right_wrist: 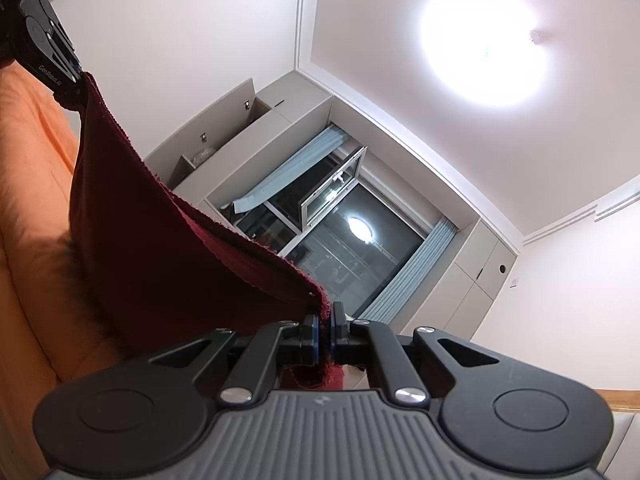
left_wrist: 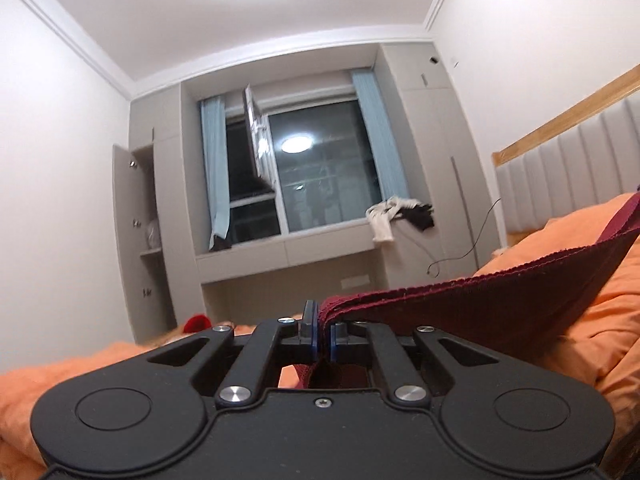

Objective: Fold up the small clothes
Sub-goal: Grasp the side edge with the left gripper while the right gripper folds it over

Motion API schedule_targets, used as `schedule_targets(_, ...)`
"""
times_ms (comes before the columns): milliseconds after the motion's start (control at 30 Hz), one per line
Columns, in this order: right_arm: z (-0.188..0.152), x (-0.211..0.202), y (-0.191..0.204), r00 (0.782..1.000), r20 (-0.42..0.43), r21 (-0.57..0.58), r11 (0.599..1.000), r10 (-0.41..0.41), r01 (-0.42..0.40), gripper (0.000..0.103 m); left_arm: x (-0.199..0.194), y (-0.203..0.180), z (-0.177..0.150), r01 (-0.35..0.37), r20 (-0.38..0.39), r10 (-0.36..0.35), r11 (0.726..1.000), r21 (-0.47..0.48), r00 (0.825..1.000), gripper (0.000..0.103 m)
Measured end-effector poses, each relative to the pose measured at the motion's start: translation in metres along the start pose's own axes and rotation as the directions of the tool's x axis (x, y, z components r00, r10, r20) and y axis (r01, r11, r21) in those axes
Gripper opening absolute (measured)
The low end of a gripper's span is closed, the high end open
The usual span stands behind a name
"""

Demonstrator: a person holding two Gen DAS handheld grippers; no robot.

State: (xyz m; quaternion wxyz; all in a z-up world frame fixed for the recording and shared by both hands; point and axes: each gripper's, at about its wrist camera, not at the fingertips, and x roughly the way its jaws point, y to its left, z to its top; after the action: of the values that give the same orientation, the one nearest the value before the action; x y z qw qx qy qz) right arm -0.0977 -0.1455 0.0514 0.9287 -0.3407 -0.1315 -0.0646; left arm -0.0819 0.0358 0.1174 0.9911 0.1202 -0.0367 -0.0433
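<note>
I have the left gripper [left_wrist: 322, 330] and right gripper [right_wrist: 324, 328] each pinching a corner of the dark red cloth [left_wrist: 460, 304], stretched between them above the orange bedding [left_wrist: 600, 320].

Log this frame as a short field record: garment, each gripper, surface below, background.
garment: dark red cloth, held up by two corners, top edge stretched between the grippers
left gripper: shut on one corner of the cloth
right gripper: shut on the other corner
surface below: orange bedding, under the hanging cloth
background: window with blue curtains; pile of clothes on the sill; cabinet door open
fold state: not yet folded, cloth hangs spread
</note>
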Motion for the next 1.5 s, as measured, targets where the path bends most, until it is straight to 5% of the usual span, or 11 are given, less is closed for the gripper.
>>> schedule_targets(267,-0.016,0.057,-0.009,1.0,-0.027,0.072,0.997,0.011,-0.009,0.005,0.042,-0.001,0.017,0.007,-0.048,-0.008,1.0,-0.019,0.999,0.005)
schedule_targets(633,-0.054,0.227,-0.01,0.974,-0.178,0.149,0.983,0.137,-0.111,0.006,0.213,-0.001,0.015,-0.045,-0.192,0.046,0.999,0.009,0.98,0.006)
schedule_targets(1100,-0.135,0.353,0.04,0.867,-0.384,0.219,0.943,0.318,-0.25,0.006,0.392,0.017,-0.066,-0.035,-0.48,0.001,0.997,-0.063,0.877,0.007)
schedule_targets(1400,-0.156,0.376,0.061,0.8,-0.478,0.257,0.928,0.364,-0.269,0.011,0.432,0.021,-0.114,-0.024,-0.593,-0.065,0.99,-0.14,0.803,0.013)
schedule_targets(1500,-0.16,0.377,0.061,0.79,-0.492,0.272,0.926,0.367,-0.261,0.022,0.429,0.02,-0.121,-0.024,-0.6,-0.07,0.989,-0.147,0.797,0.017)
